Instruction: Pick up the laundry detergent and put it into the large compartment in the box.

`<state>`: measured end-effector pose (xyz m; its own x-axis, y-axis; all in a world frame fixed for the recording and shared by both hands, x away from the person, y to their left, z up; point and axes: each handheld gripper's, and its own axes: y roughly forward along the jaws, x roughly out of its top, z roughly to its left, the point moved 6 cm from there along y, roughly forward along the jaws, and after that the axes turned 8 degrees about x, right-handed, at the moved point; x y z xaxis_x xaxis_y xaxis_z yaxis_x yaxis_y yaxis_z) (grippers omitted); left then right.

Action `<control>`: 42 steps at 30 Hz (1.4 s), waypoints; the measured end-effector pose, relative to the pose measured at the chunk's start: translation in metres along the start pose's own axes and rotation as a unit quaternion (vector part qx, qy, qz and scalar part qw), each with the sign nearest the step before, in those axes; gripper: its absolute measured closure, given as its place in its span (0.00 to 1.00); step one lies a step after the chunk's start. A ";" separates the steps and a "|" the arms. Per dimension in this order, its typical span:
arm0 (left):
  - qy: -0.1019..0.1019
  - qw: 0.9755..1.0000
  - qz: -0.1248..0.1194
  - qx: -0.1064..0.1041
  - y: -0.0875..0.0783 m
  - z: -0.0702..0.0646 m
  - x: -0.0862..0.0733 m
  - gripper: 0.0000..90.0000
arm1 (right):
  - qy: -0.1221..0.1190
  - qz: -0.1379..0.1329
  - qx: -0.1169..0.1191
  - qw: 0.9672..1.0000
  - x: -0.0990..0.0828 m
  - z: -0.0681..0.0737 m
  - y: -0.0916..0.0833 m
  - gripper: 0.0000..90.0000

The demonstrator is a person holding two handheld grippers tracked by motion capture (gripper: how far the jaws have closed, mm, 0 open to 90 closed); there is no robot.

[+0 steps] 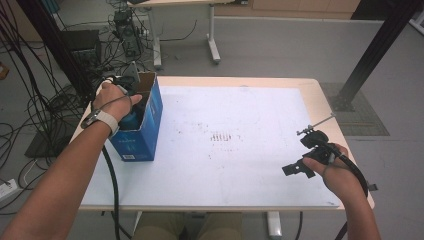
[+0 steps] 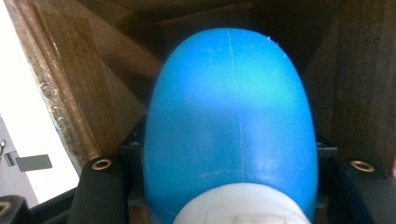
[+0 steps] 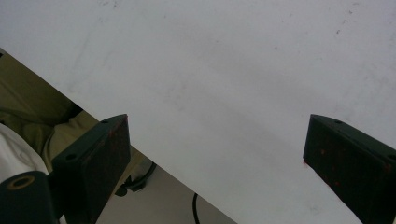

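Note:
A blue bottle (image 2: pixel 231 116) with a white cap (image 2: pixel 238 207) lies between the jaws of my left gripper (image 2: pixel 231 154), which is shut on it inside a cardboard box. In the high view that blue box (image 1: pixel 145 137) stands open-topped at the table's left edge. My left hand (image 1: pixel 112 100) reaches down into it, with the blue bottle (image 1: pixel 134 120) just showing at its opening. My right gripper (image 1: pixel 299 162) hovers low over the white mat near the front right. Its jaws stand wide apart in the right gripper view (image 3: pixel 218 126), with nothing between them.
A white mat (image 1: pixel 240 150) covers most of the table. The box's brown inner walls (image 2: pixel 70 93) close in tightly around the bottle. Cables and equipment (image 1: pixel 50 90) crowd the floor at the left. A second table's legs (image 1: pixel 212 45) stand behind, and a black post (image 1: pixel 375 50) rises at the right.

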<state>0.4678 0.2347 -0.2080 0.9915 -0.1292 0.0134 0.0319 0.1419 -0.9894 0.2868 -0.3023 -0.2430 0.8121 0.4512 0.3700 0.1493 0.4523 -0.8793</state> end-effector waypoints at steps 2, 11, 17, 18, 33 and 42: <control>0.000 1.000 0.000 -0.001 0.000 0.000 0.000 0.42 | 0.000 0.000 0.000 1.000 0.000 0.000 0.000 0.08; 0.002 1.000 -0.005 -0.001 0.000 0.000 0.000 0.42 | 0.001 0.000 -0.001 1.000 -0.001 0.000 -0.001 0.08; 0.003 1.000 -0.007 -0.004 0.000 0.001 -0.001 0.42 | 0.000 0.001 -0.002 1.000 0.000 0.000 0.000 0.08; 0.002 1.000 -0.006 -0.005 0.000 0.001 -0.001 0.41 | 0.001 0.002 -0.001 1.000 0.000 0.000 0.000 0.08; 0.010 1.000 -0.011 -0.011 0.000 0.001 -0.002 0.32 | -0.002 0.007 -0.001 1.000 0.003 0.002 0.002 0.08; 0.012 1.000 -0.012 -0.020 -0.008 0.007 -0.003 0.31 | -0.003 0.010 -0.001 1.000 0.007 0.004 0.002 0.08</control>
<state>0.4655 0.2404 -0.1996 0.9871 -0.1563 0.0345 0.0504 0.0985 -0.9939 0.2904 -0.2957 -0.2409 0.8113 0.4655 0.3538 0.1334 0.4418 -0.8871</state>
